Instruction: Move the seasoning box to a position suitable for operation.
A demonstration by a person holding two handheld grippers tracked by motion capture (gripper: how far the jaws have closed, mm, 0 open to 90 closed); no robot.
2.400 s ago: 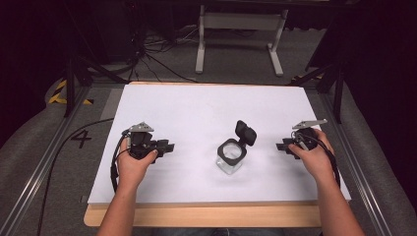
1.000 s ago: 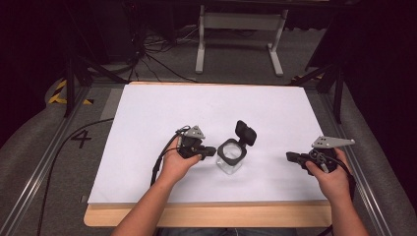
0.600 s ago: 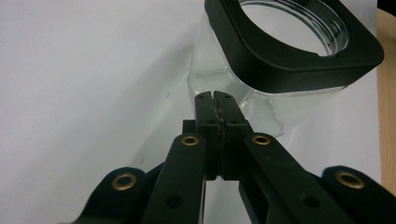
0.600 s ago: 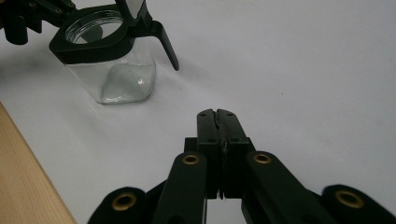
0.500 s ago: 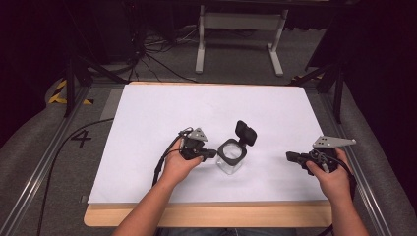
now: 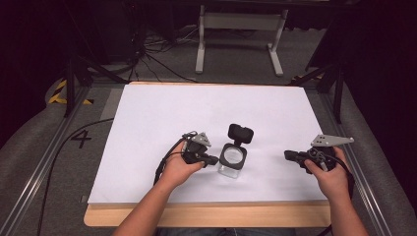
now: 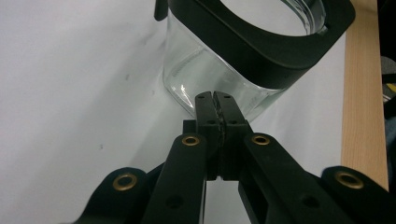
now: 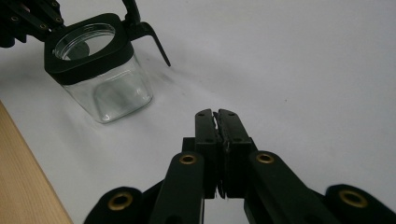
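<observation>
Jar unmoved — left gripper crept closer.

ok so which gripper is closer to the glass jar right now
Left. The left gripper sits right beside the glass jar, its shut tips at the jar's wall. The right gripper is well off on the jar's other side, also shut.

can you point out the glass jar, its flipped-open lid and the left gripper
glass jar [image 8: 109, 95], right gripper view, on its clear side wall
lid [image 6: 240, 132], high view, on the black raised flap
left gripper [image 7: 214, 100], left gripper view, between the shut fingertips
</observation>
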